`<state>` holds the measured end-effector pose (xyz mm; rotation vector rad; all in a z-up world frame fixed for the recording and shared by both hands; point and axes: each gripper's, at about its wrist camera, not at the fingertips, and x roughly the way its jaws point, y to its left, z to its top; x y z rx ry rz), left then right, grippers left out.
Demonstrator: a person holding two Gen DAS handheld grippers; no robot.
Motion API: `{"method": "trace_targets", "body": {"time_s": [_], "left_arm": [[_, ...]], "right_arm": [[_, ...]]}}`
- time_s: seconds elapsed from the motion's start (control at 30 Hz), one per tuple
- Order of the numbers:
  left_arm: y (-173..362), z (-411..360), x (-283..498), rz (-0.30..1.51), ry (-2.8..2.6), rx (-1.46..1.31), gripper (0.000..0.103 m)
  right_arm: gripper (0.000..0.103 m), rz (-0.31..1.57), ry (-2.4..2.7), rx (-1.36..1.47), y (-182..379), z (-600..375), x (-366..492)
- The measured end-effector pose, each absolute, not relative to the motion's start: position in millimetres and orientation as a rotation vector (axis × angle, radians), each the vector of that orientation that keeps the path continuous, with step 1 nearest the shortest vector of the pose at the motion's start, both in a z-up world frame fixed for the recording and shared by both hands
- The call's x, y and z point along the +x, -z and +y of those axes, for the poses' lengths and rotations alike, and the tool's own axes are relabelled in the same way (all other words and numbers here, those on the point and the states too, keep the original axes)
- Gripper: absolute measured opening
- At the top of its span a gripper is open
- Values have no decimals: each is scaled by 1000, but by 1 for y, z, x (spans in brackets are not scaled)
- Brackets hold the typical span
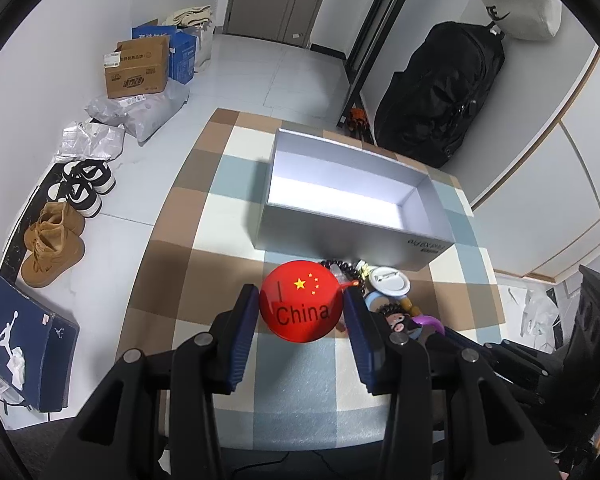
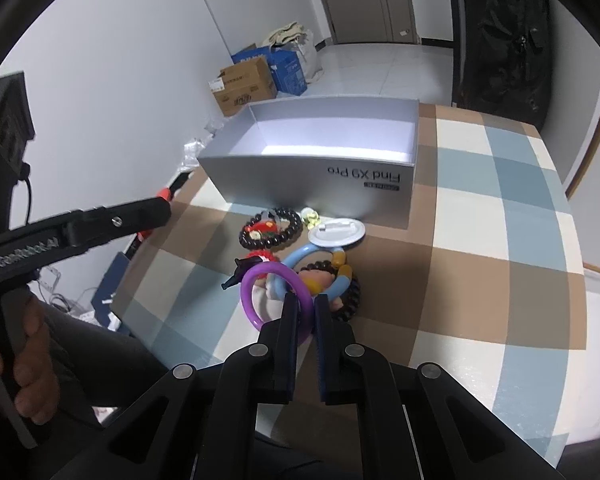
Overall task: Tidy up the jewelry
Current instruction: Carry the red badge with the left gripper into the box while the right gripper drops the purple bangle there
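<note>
Purple ring (image 2: pixel 274 298): it is standing up on edge at the near end of the trinket pile, its band running between the fingers of the right gripper (image 2: pixel 305 304) — the jaws are pinching it at its near right arc.
Right gripper: clamping the purple ring, pointing forward toward the box, the ring's hoop leaning out to the left of the fingers.
Red badge (image 1: pixel 302 304): it is sitting between the spread fingers of the left gripper (image 1: pixel 300 300) — jaws wide, whether the pads are touching its rim I cannot tell.
Nearer arm: the right one is already on the ring; the left is coming in from the pile's left side.
Box (image 2: pixel 260 168): a grey open-topped carton lying straight ahead beyond the pile, long axis running across, apparently nothing inside it.
Pile: dark bead bracelet (image 2: pixel 271 227), white disc (image 2: pixel 337 233) and blue ring (image 2: pixel 296 258) are crowding just in front of the box wall.
Surface: a checked cloth (image 2: pixel 480 240) is covering the table.
Room: tiled floor, cardboard boxes (image 1: pixel 138 68), shoes (image 1: pixel 54 240) along the wall, a black bag (image 1: pixel 440 100) by the door.
</note>
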<state>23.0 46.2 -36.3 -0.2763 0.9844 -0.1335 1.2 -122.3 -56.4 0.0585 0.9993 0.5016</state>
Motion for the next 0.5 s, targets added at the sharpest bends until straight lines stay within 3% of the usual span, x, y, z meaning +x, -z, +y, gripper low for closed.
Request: {"method": "trace_targets", "body": {"time_s": [0.5], "left_arm": [[21,23,55,974,131,-256,38]], "right_arm": [[7,887,-518,185,9,-143,34]]}}
